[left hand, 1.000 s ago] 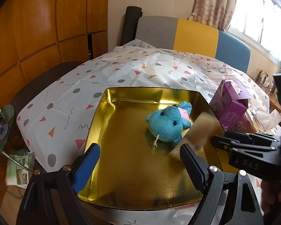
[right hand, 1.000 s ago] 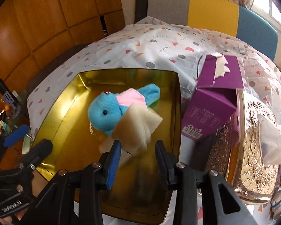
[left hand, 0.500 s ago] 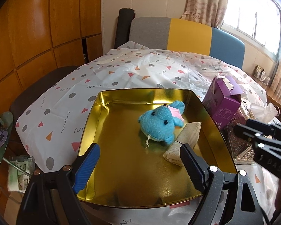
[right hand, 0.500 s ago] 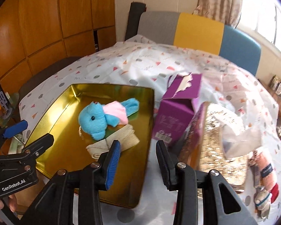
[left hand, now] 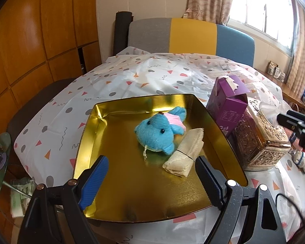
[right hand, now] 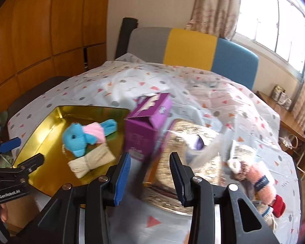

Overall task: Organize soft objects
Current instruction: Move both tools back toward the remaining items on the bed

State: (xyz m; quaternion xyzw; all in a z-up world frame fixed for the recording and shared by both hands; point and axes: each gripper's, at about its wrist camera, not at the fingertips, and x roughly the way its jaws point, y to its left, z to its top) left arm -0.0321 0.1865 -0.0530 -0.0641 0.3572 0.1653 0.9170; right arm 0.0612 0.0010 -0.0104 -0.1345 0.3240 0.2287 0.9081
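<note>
Gold tray [left hand: 87, 134] holds blue plush [left hand: 158, 134] touching beige roll [left hand: 186, 154]. Left gripper [left hand: 152, 180] spread wide, empty. Right gripper [right hand: 150, 174] parted, gripping nothing, over the gold box [right hand: 193, 136].

Blue plush toy [left hand: 157, 135], gold tray [left hand: 132, 193]

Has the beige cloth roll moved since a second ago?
Yes. The beige cloth roll left the right claw and now lies in the gold tray, beside the blue plush.

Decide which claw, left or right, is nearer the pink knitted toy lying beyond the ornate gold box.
Right. The right claw hangs over the ornate gold box, beside the pink knitted toy; the left claw is over the gold tray, farther off.
</note>
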